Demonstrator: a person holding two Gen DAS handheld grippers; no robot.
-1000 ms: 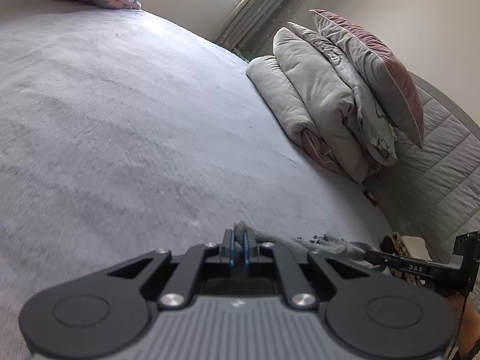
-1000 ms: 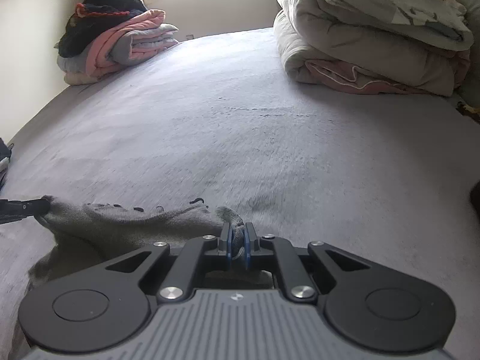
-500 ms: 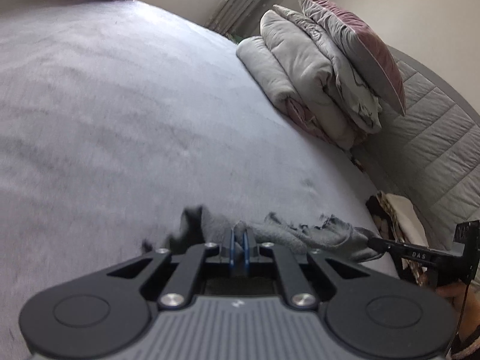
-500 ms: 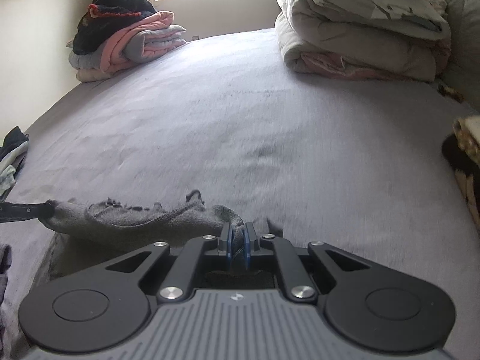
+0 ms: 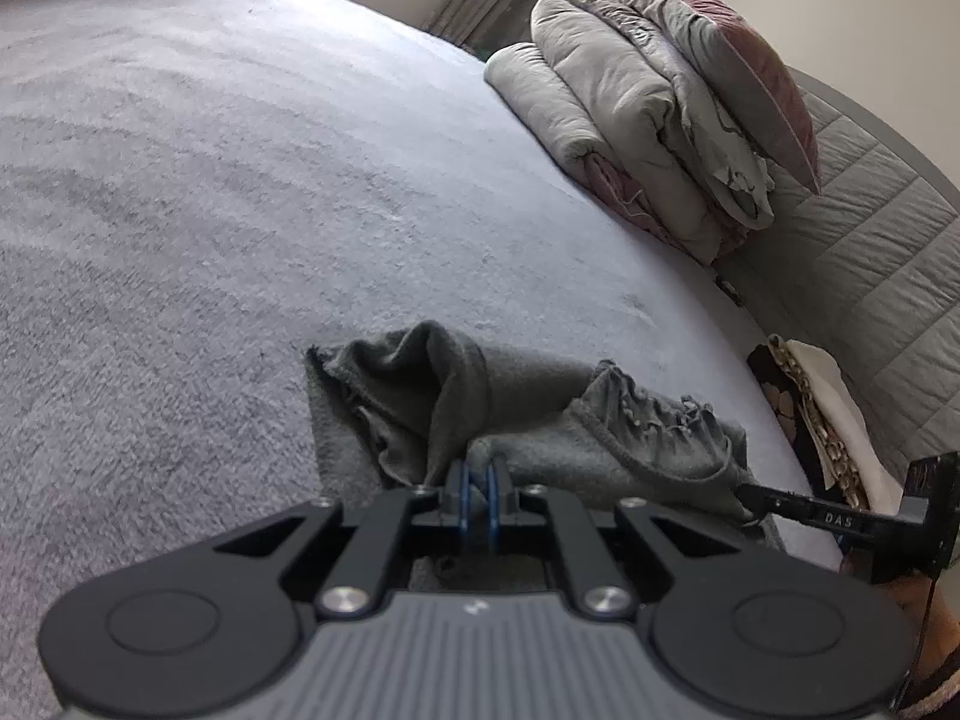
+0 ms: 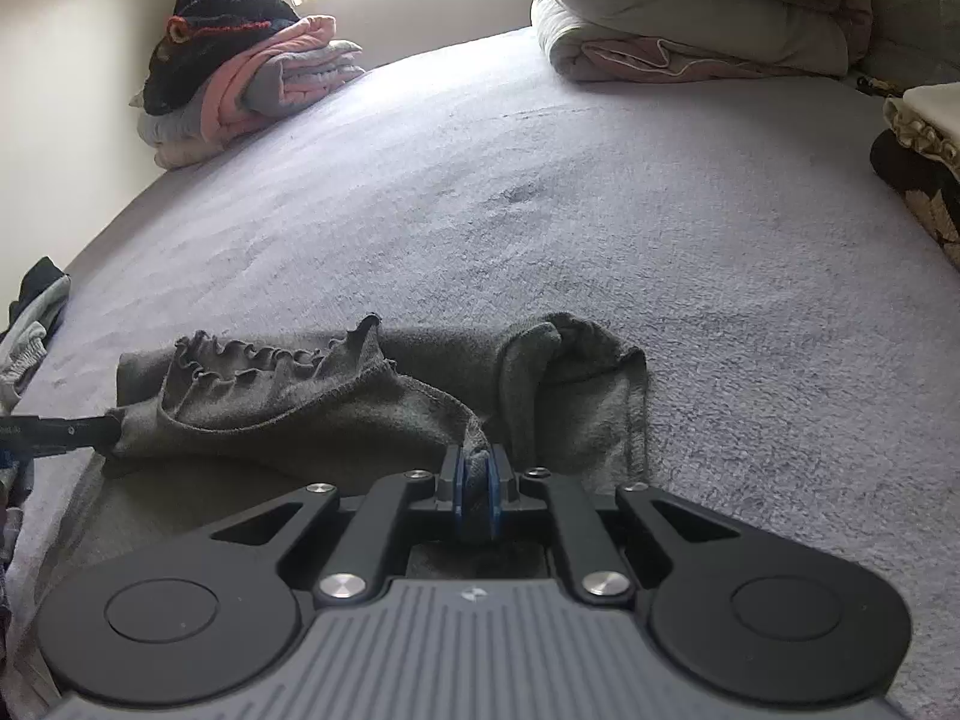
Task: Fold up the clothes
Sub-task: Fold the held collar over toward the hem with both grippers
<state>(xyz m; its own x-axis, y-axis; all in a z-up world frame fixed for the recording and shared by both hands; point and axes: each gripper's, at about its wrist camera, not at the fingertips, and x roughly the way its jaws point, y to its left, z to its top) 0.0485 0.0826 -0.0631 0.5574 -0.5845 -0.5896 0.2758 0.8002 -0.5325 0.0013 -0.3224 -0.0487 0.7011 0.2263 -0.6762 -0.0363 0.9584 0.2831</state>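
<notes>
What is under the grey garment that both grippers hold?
The grey garment lies on the lilac bed cover, bare all around it. Whether anything lies beneath it is hidden. The left hand-held gripper and the right hand-held gripper pinch its near edge.

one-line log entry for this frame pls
phase: laying out | left tool: shut on dark grey knit garment | right tool: shut on same garment | surface: grey plush bedspread

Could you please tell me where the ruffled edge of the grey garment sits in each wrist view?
Left wrist: the ruffled edge lies right of centre, above the left gripper.
Right wrist: it lies left of centre, up-left of the right gripper.
Shared landmark: the folded grey duvet stack at the far side of the bed.
</notes>
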